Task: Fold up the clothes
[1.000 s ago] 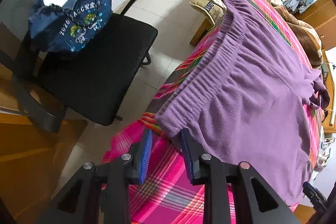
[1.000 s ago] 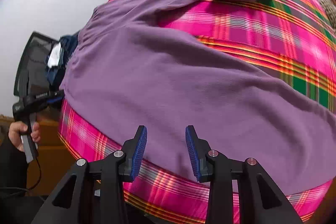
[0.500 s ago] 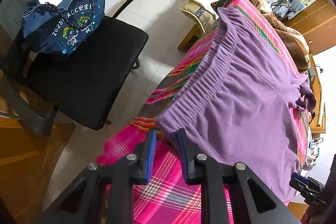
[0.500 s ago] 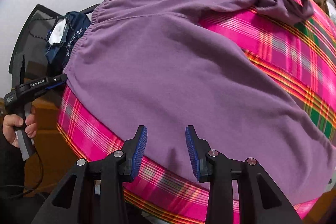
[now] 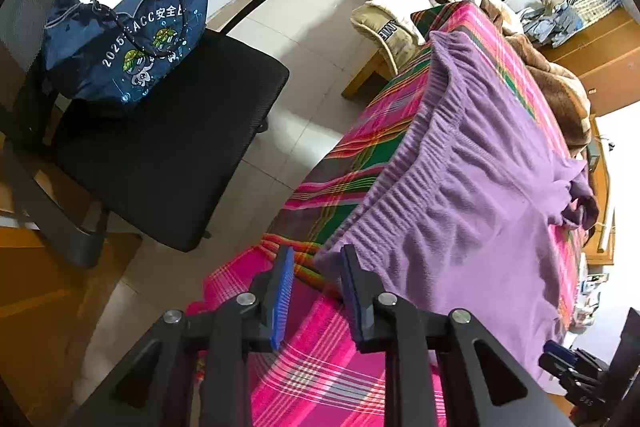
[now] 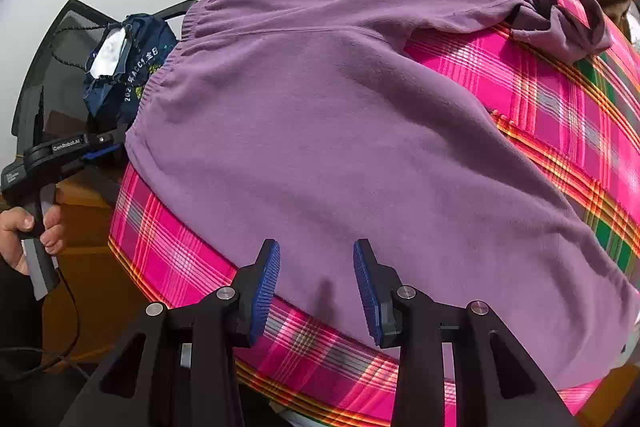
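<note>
Purple fleece trousers (image 5: 480,207) lie spread flat on a pink plaid blanket (image 5: 320,367), with the gathered waistband toward the chair side. My left gripper (image 5: 316,259) hangs at the near waistband corner. Its jaws are opening, the corner tip lies just at the gap, and the pads do not press it. In the right wrist view the trousers (image 6: 340,131) fill the middle, one leg bunched at the far right. My right gripper (image 6: 316,251) stands open over their near edge, nothing pinched. A hand holds the left gripper (image 6: 60,151) at the left.
A black office chair (image 5: 168,155) with a navy drawstring bag (image 5: 132,39) stands on the tiled floor beside the bed. A brown blanket (image 5: 560,87) and a pile of clothes (image 5: 400,7) sit at the far end. The right gripper's tip (image 5: 568,367) shows at lower right.
The left jaws narrowed, then widened again at the waistband corner. The right gripper slid along the near edge toward the waistband, so the bunched leg now sits further right in its view.
</note>
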